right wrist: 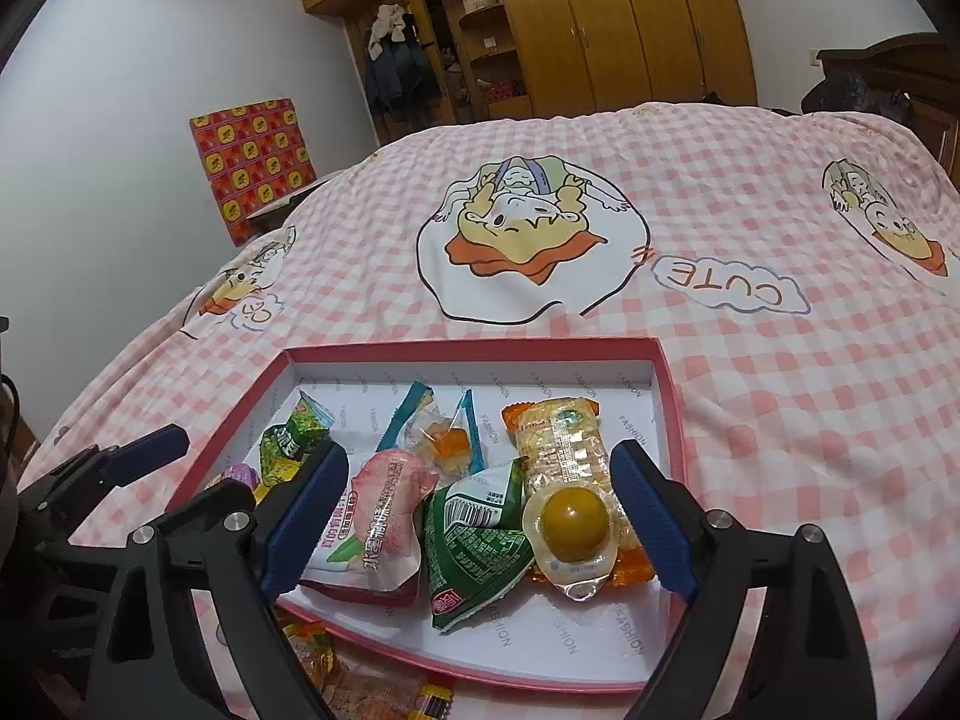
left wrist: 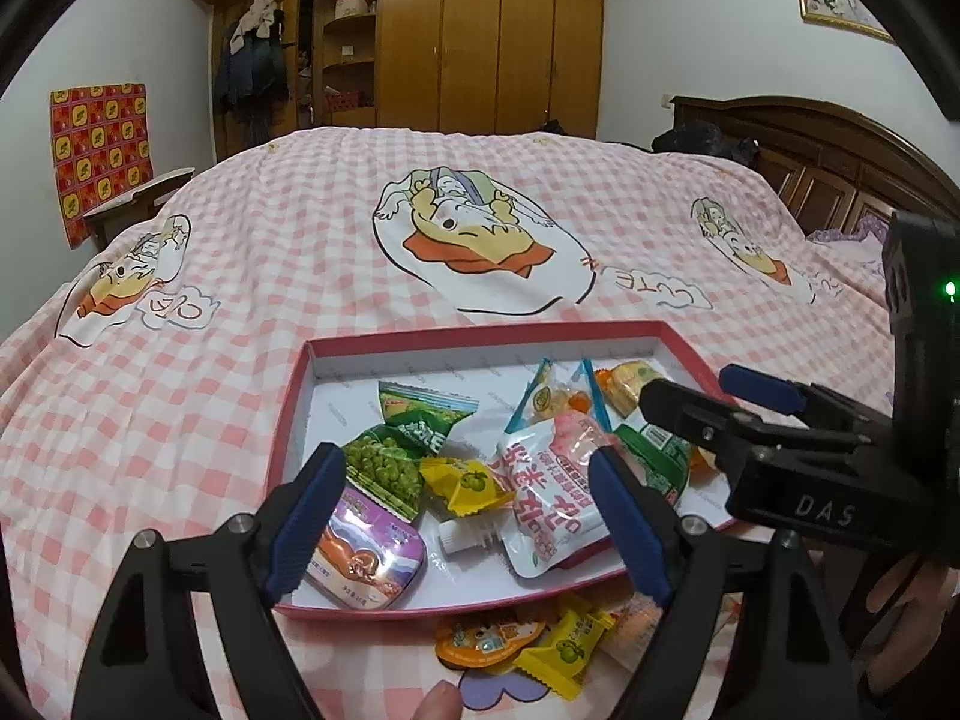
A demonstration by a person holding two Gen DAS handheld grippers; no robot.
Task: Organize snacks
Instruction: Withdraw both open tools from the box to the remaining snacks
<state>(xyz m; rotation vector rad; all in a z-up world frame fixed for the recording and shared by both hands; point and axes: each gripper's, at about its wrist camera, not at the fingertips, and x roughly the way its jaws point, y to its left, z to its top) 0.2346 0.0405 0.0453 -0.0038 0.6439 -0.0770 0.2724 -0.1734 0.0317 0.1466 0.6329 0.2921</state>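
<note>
A shallow pink-rimmed box (left wrist: 480, 337) lies on the bed and holds several snacks: green pea packets (left wrist: 384, 468), a yellow candy (left wrist: 465, 483), a purple tin (left wrist: 366, 558), a white and pink pouch (left wrist: 549, 498). The box also shows in the right wrist view (right wrist: 474, 348), with a jelly cup (right wrist: 573, 531) on an orange wafer pack (right wrist: 558, 438) and a green packet (right wrist: 474, 540). My left gripper (left wrist: 471, 528) is open and empty above the box's near part. My right gripper (right wrist: 480, 519) is open and empty over the box; it also shows in the left wrist view (left wrist: 708, 396).
Loose snacks lie on the bed in front of the box: an orange jelly pack (left wrist: 486, 639) and a yellow candy (left wrist: 567, 651). The pink checked bedspread (left wrist: 336, 228) stretches beyond. A dark headboard (left wrist: 810, 156) is at right, a wardrobe (left wrist: 468, 30) behind.
</note>
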